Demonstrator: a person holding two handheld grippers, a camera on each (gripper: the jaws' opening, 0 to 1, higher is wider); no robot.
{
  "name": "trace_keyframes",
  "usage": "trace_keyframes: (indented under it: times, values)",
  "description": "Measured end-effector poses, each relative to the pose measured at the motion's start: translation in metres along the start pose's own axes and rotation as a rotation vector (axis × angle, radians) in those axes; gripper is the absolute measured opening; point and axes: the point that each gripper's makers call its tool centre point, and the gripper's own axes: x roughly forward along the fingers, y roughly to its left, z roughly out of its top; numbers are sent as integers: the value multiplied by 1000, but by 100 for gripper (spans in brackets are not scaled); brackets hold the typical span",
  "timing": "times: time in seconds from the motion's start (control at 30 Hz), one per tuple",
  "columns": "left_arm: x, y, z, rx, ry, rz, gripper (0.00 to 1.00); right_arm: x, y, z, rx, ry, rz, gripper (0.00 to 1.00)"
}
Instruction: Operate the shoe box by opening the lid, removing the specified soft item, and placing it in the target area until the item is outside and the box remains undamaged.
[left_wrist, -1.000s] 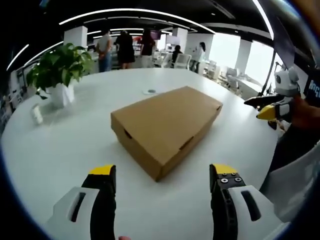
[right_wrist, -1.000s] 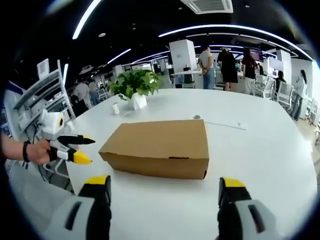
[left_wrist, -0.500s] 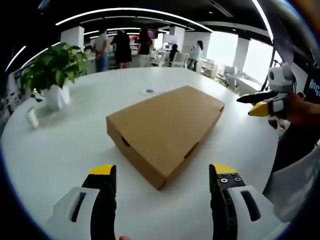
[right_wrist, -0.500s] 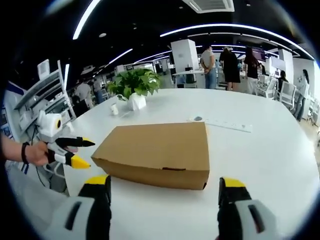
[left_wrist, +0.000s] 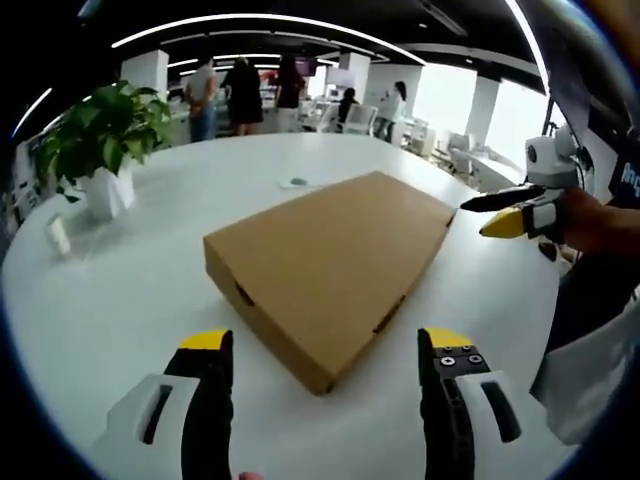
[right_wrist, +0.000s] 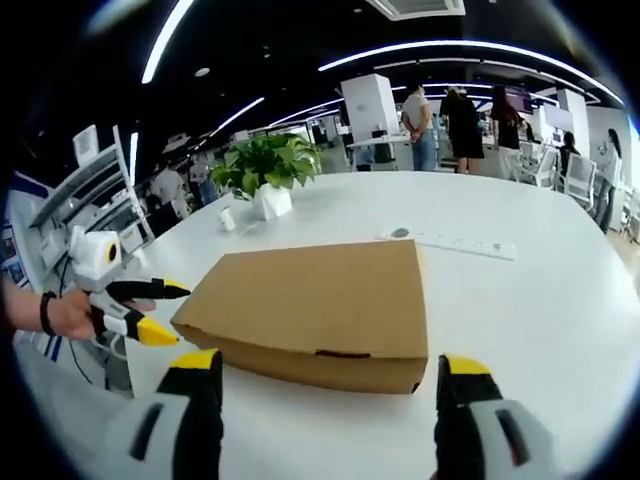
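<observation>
The closed cardboard shoe box (left_wrist: 330, 270) lies on the white table (left_wrist: 120, 290), lid still down. Left claw (left_wrist: 320, 345) and right claw (right_wrist: 318, 372) are held apart, near the box, untouching. Step judged: approach; next, the lid's front edge must be caught and lifted gently.

Plain tan shoe box (left_wrist: 330, 270) on a white table (left_wrist: 130, 290); yellow-tipped claws.

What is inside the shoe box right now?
Nothing inside can be seen: the cardboard shoe box lies on the white table with its lid shut, hiding any contents. Both grippers, left and right, are open, apart from it.
</observation>
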Motion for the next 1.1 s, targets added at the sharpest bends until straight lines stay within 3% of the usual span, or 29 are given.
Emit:
trace_keyframes:
  times: [0.8,1.1]
  values:
    - [21,-1,5,-19,10,-9,72,31,-13,0,35,16,8,83]
    - [22,-1,5,-19,22,-9,73,35,-20,-7,47,48,-29,75]
